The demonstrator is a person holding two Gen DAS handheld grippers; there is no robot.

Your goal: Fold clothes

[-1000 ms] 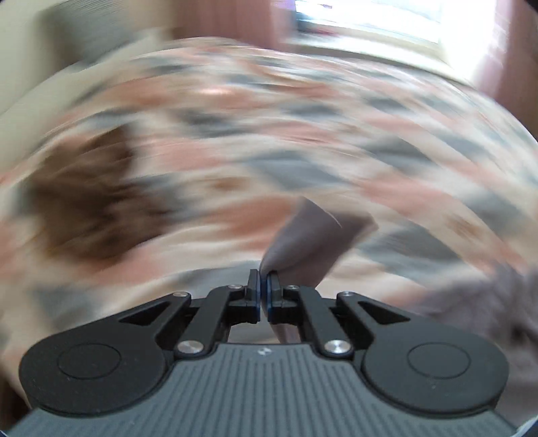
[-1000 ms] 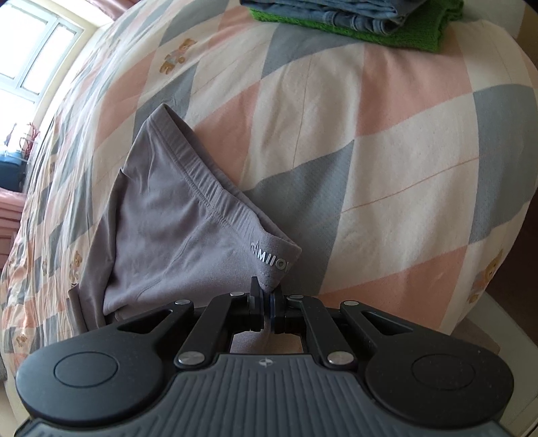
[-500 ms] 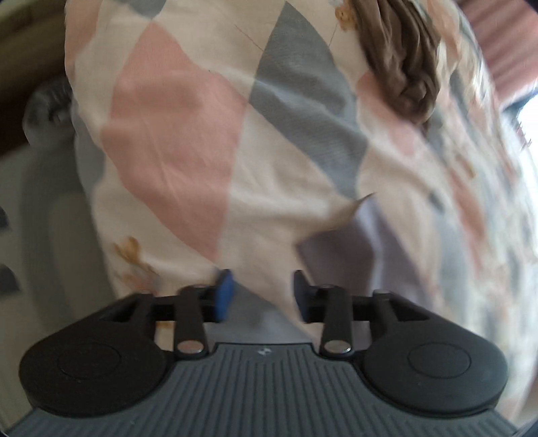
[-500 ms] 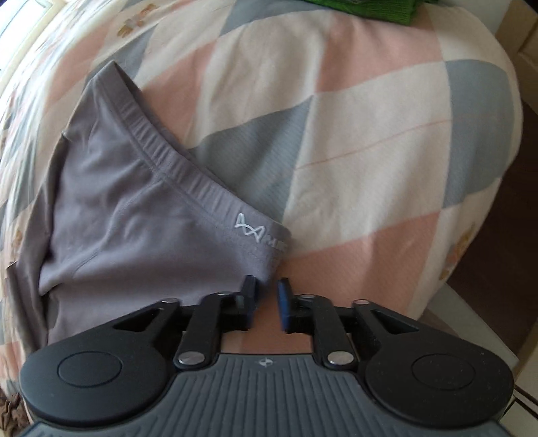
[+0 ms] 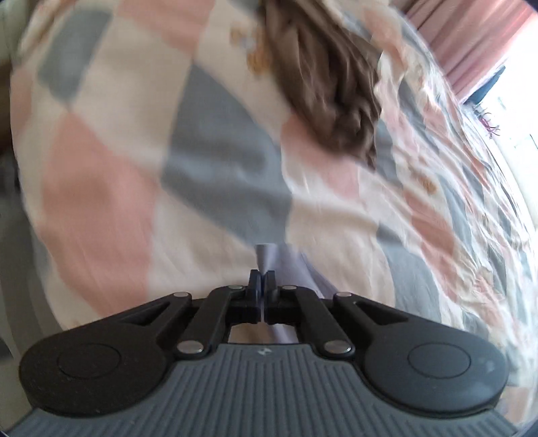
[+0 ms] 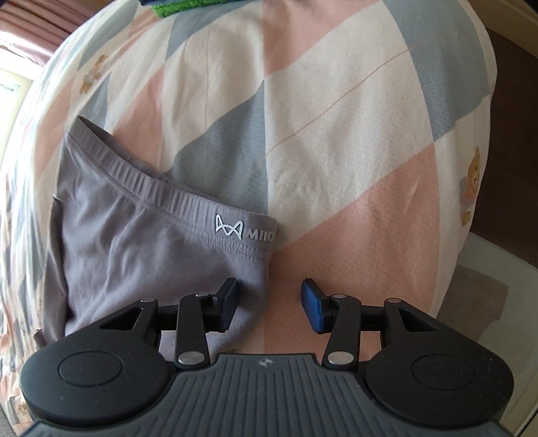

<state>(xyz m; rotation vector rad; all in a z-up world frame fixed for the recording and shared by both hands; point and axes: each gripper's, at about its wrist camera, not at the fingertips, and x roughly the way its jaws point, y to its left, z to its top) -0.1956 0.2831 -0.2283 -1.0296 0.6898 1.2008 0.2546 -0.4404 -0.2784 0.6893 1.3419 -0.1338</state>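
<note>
A: What's the surface?

B: A bed, covered by a quilt [image 6: 336,141] in pink, grey and cream diamonds with little bears printed on it.

A: And the right gripper [image 6: 270,302]?

B: It points steeply down at the quilt near the bed's edge. Its jaws have just been opening and stand apart, gripping nothing. The side edge of the grey underwear [image 6: 151,255] lies in the gap beside the left finger; pink quilt fills the rest of the gap.

A: Where does the underwear lie?

B: Flat on the quilt, waistband away from the gripper, its white logo near the corner.

A: The left gripper [image 5: 261,280]?

B: Also tilted steeply down, in a blurred view. Its jaws have just closed and are clenched on a corner of the underwear [image 5: 265,257], a small peak of grey cloth sticking out past the tips.

A: Further off?

B: A crumpled brown garment [image 5: 329,101] on the quilt, well beyond the left gripper. At the far edge of the right view, a green cloth [image 6: 188,6] with something blue on it.
</note>
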